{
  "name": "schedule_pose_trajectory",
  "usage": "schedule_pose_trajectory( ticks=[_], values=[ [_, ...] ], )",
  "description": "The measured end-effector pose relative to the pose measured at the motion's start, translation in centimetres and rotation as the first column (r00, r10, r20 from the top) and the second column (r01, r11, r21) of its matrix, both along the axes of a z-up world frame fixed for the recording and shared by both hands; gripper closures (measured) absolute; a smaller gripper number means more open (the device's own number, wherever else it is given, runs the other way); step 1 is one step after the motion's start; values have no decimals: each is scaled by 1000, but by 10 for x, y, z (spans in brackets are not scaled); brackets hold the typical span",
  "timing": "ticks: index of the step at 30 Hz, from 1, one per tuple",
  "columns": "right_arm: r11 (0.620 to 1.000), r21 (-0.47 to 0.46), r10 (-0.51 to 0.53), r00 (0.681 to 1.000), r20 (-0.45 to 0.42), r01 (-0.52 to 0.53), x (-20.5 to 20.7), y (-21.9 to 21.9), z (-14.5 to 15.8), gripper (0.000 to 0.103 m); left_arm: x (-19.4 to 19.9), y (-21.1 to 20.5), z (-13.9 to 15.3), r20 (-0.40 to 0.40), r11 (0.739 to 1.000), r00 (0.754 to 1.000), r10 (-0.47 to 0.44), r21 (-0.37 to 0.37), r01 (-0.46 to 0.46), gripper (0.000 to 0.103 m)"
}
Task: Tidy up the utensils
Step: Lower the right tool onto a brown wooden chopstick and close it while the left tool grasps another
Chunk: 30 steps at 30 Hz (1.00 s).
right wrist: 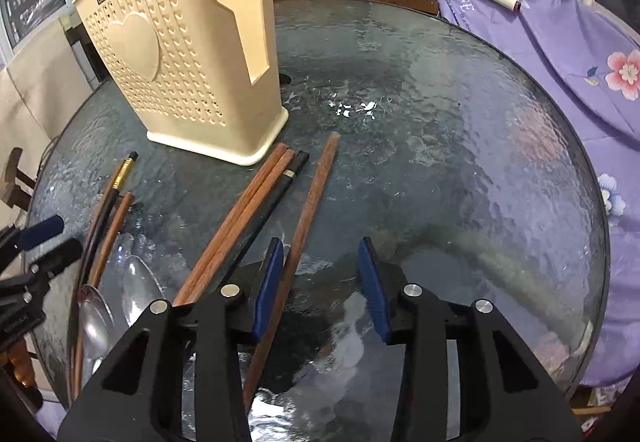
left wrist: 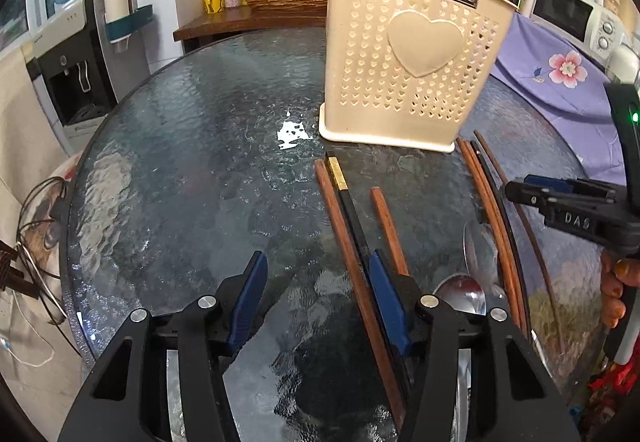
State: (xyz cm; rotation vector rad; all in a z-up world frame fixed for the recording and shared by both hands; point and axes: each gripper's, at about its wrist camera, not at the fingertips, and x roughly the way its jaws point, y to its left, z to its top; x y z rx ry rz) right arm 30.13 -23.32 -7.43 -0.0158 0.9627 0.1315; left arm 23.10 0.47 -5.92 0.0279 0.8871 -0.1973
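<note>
Both tools gape, empty: left tool (left wrist: pixel 318 292), right tool (right wrist: pixel 326 280). Chopsticks (right wrist: pixel 308 202) light, stiff, slick on glass tabletop (right wrist: pixel 440 122); pinch mid-shaft. Holder (left wrist: pixel 408 54) light, tippy.

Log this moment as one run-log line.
left gripper open, empty | right gripper open, over lone chopstick | holder upright | spoons on table

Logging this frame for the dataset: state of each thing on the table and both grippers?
Utensil holder: upright, contents hidden.
Chopsticks: flat on glass table, loose, none in holder.
Spoons: flat beside chopsticks.
Left gripper: open, empty.
Right gripper: open, one brown chopstick between fingers, ungripped.
</note>
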Motion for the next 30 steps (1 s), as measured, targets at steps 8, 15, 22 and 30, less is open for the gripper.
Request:
schedule_pose_trajectory(
  ticks=[8,15,22,30],
  values=[
    [1000,-19,6,1000,13,-5,6,-1,-1,64,22,-4,-2,-35,1000,999,-1,-15,1,53],
    [1000,-16,11,1000,15,-11,1,2,-3,64,28,4,-4,-46,1000,999,8,-18,-9,53],
    [1000,-3,0,1000,4,0,6,-3,0,64,32,20,-4,-53,1000,998,30,-5,-31,53],
    [1000,-14,-22,999,-31,22,32,-2,2,65,48,-11,-7,-71,996,997,1,90,6,53]
  ],
)
